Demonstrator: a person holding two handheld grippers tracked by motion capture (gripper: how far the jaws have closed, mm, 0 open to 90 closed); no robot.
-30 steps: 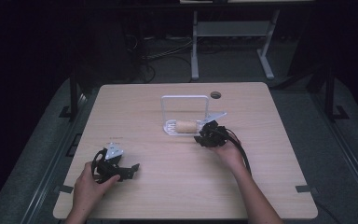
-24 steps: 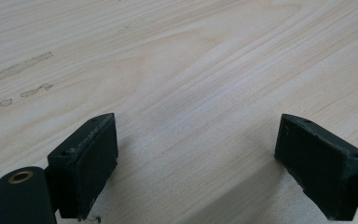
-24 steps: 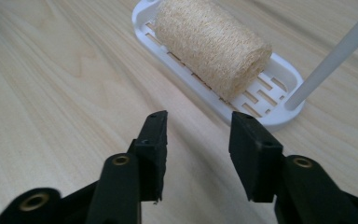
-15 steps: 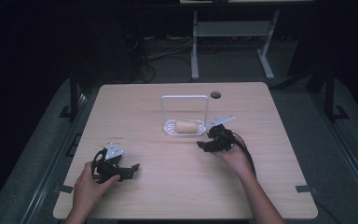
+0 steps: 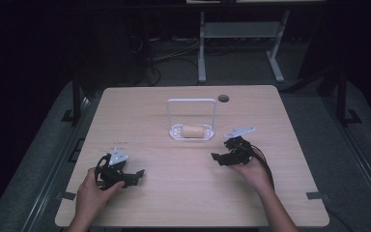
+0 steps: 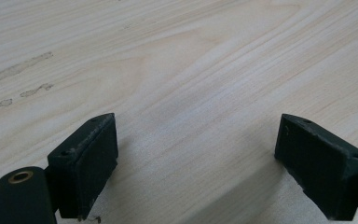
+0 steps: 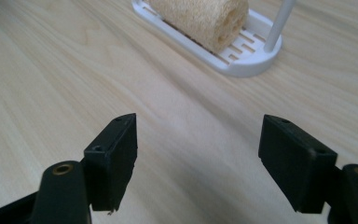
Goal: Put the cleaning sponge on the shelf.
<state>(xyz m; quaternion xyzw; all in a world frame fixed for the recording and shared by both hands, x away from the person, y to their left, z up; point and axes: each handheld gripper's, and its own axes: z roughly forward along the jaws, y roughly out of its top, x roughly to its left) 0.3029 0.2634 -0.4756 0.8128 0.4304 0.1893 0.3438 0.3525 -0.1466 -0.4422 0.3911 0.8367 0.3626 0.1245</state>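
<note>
Right gripper [image 5: 221, 158] is sitting just in front of the rack [image 5: 192, 118], slightly to its right, jaws pointing left across the table [image 5: 280, 159]. Its jaws have just been opening and are now standing wide apart, nothing between them, only bare wood showing in the gap in the right gripper view [image 7: 198, 163]. Sponge [image 5: 192, 131] is lying on its side in the white slotted tray of the rack, under the wire frame, clear of both grippers. In the right gripper view the sponge [image 7: 200, 18] is resting ahead of the jaws, well apart from them, with a rack post just beside its end.

Left gripper [image 5: 134, 176] is resting near the front left of the table, far from the rack. Its jaws are spread wide too [image 6: 196, 163], nothing held, tabletop showing between them.
</note>
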